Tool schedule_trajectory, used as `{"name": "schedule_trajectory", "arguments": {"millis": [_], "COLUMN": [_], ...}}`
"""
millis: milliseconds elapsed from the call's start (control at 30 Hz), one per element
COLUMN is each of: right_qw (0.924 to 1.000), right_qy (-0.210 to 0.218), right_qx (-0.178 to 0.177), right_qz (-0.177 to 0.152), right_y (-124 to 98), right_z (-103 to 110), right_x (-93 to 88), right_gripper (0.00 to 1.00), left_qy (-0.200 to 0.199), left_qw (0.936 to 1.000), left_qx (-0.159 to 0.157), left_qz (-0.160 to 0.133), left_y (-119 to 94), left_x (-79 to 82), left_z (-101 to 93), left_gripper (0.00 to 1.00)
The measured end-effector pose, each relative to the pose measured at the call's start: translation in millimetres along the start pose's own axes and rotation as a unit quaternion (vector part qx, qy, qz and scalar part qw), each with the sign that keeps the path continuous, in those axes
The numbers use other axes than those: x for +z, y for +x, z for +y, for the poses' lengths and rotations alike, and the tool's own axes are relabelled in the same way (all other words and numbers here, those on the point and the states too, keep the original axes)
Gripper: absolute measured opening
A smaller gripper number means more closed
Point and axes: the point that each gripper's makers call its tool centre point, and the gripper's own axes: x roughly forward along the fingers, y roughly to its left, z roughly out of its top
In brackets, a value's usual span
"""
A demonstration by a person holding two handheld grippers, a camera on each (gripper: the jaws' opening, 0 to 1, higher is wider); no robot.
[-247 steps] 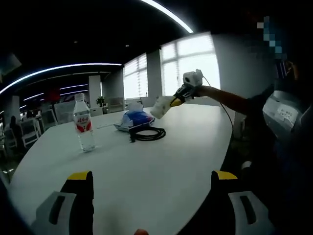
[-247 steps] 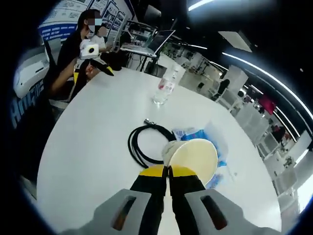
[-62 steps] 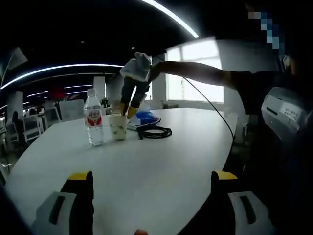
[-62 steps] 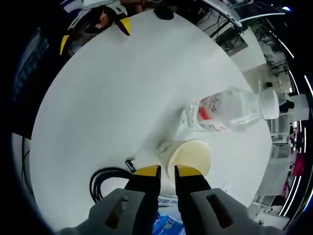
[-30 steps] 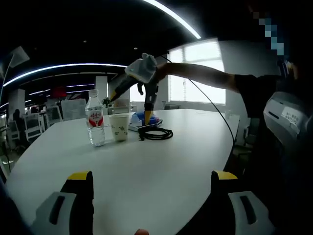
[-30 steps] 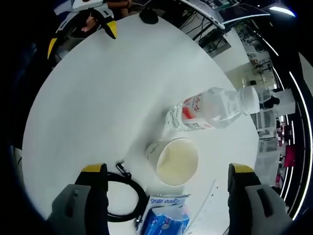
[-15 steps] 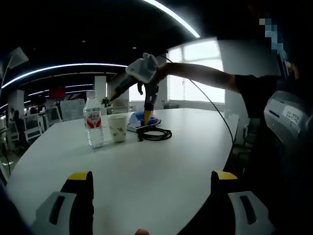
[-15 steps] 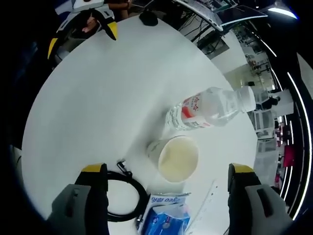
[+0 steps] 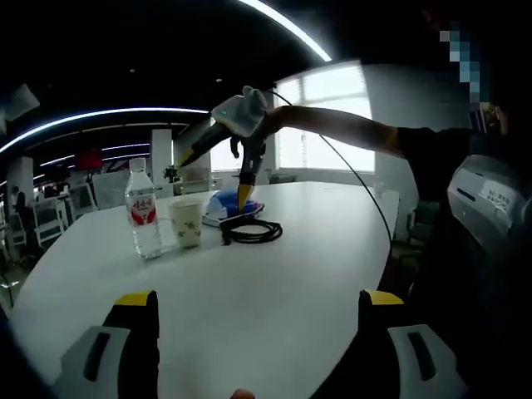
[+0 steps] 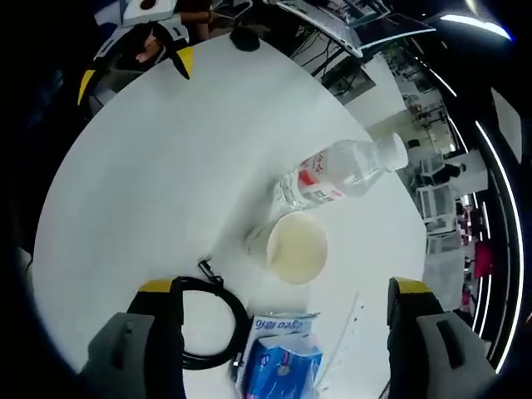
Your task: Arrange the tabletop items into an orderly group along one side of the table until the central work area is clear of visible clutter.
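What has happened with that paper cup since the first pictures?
The right gripper carried the paper cup over, set it upright beside the water bottle, then opened and let go; it now hangs above, open. The bottle, black cable and blue packet stayed put. The left gripper stayed open and empty.

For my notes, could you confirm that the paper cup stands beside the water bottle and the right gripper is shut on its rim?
Not quite: in the right gripper view the right gripper is open, above the paper cup, not gripping it. The cup does stand beside the water bottle.
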Motion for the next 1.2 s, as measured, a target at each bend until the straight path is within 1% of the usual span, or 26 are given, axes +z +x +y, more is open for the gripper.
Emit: {"name": "schedule_trajectory", "arguments": {"millis": [233, 400, 533, 733, 867, 967, 1200], "right_qw": [0.9999, 0.9998, 0.9996, 0.9993, 0.9988, 0.9986, 0.9973], "right_qy": [0.009, 0.017, 0.025, 0.032, 0.046, 0.048, 0.068], "right_qx": [-0.003, -0.004, -0.005, -0.015, -0.017, -0.021, -0.024], "right_qz": [0.004, 0.007, 0.011, 0.013, 0.005, 0.01, 0.012], "right_y": [-6.8, -10.5, -13.6, -18.4, -22.1, -23.5, -27.2], "right_z": [2.4, 5.8, 9.9, 11.5, 14.7, 16.3, 24.0], "right_x": [-12.9, -23.1, -33.4, -45.2, -50.3, -57.7, -72.3], "right_gripper": [1.0, 1.0, 1.0, 1.0, 0.97, 0.97, 0.91], "left_qy": [0.005, 0.008, 0.011, 0.018, 0.022, 0.024, 0.028], "left_qw": [1.0, 1.0, 0.9999, 0.9994, 0.999, 0.9986, 0.9981], "left_qx": [0.0, -0.002, -0.009, -0.029, -0.04, -0.047, -0.055], "left_qz": [0.001, -0.002, -0.004, -0.003, 0.001, 0.0, -0.004], "left_y": [2.9, 7.6, 15.0, 28.4, 37.0, 43.1, 58.1], "left_x": [3.7, 9.1, 12.6, 16.6, 18.3, 22.2, 30.9], "left_z": [-0.9, -1.9, -6.6, -17.0, -21.8, -25.2, -27.6], "left_gripper": [1.0, 1.0, 1.0, 0.99, 0.98, 0.98, 0.97]}}
